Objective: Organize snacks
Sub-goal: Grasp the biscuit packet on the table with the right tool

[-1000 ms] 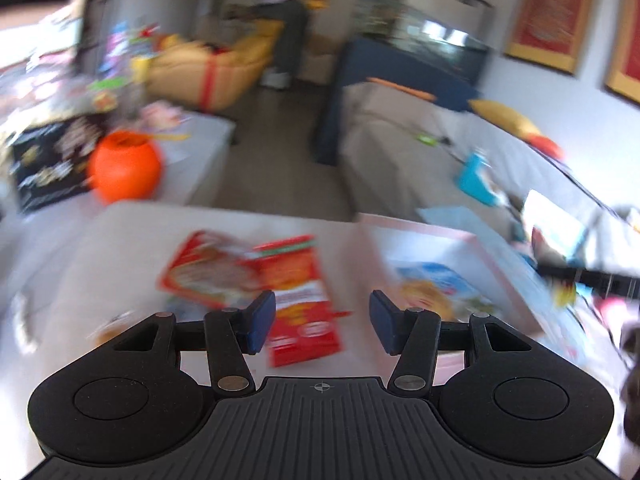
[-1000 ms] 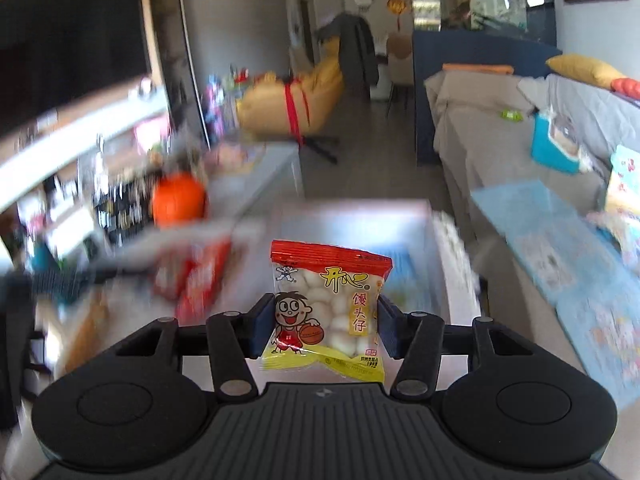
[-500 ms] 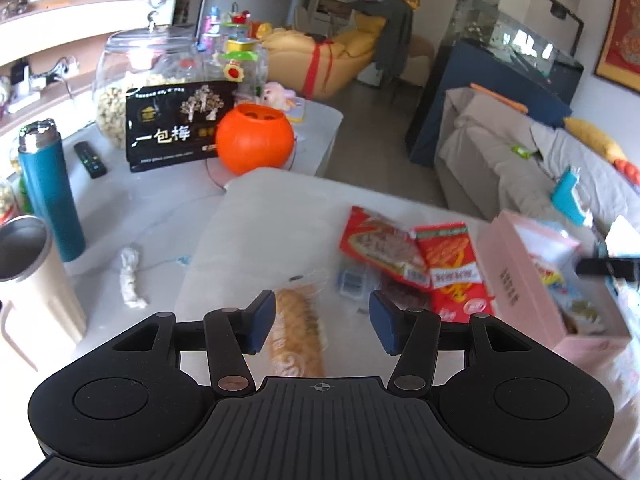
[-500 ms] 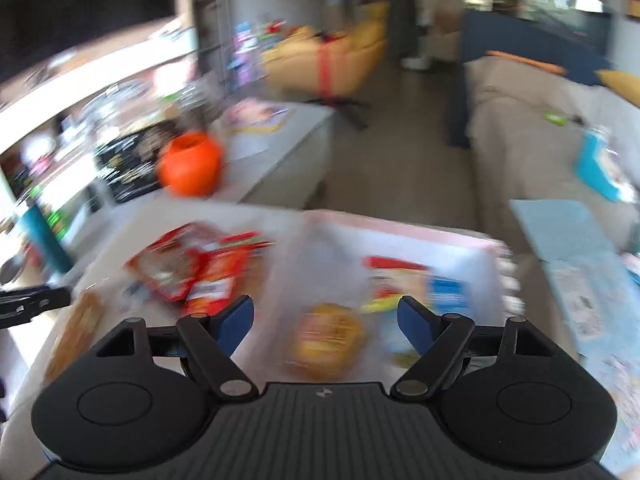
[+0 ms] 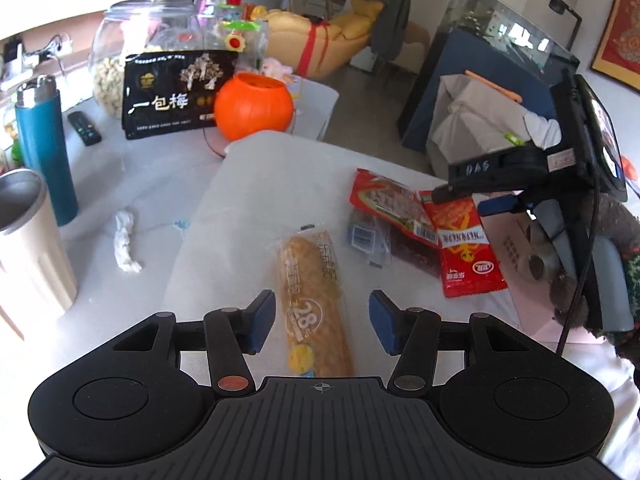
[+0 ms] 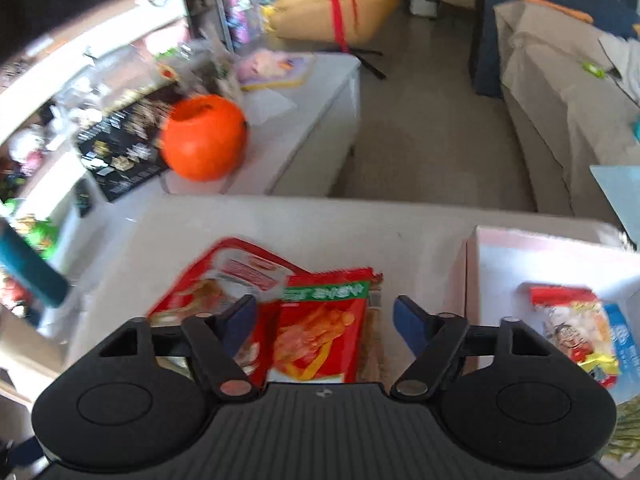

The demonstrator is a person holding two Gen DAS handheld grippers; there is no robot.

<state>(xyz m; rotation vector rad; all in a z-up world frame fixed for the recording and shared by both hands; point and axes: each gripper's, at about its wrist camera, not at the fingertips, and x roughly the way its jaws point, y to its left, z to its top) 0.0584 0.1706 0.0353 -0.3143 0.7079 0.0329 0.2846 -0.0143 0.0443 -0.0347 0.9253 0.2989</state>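
My left gripper (image 5: 322, 322) is open, its fingers either side of a long wrapped bread (image 5: 314, 300) lying on the white table. To its right lie a red meat packet (image 5: 386, 204), a red fries packet (image 5: 466, 256) and a dark packet (image 5: 408, 252) under them. My right gripper (image 6: 324, 328) is open and empty, above the fries packet (image 6: 320, 332) and the meat packet (image 6: 208, 292). It shows in the left wrist view (image 5: 516, 184) over the pink box (image 5: 520, 248). The pink box (image 6: 504, 252) holds the yellow bun packet (image 6: 576, 328).
An orange pumpkin pot (image 5: 253, 106), a black snack bag (image 5: 176, 94) and a glass jar (image 5: 148, 36) stand at the back. A teal bottle (image 5: 44, 148), a metal cup (image 5: 24, 240), a remote (image 5: 84, 128) and a crumpled tissue (image 5: 125, 244) are at the left.
My right gripper opened, left the bun packet in the pink box and moved left over the red packets. My left gripper swung left and came down around the bread.
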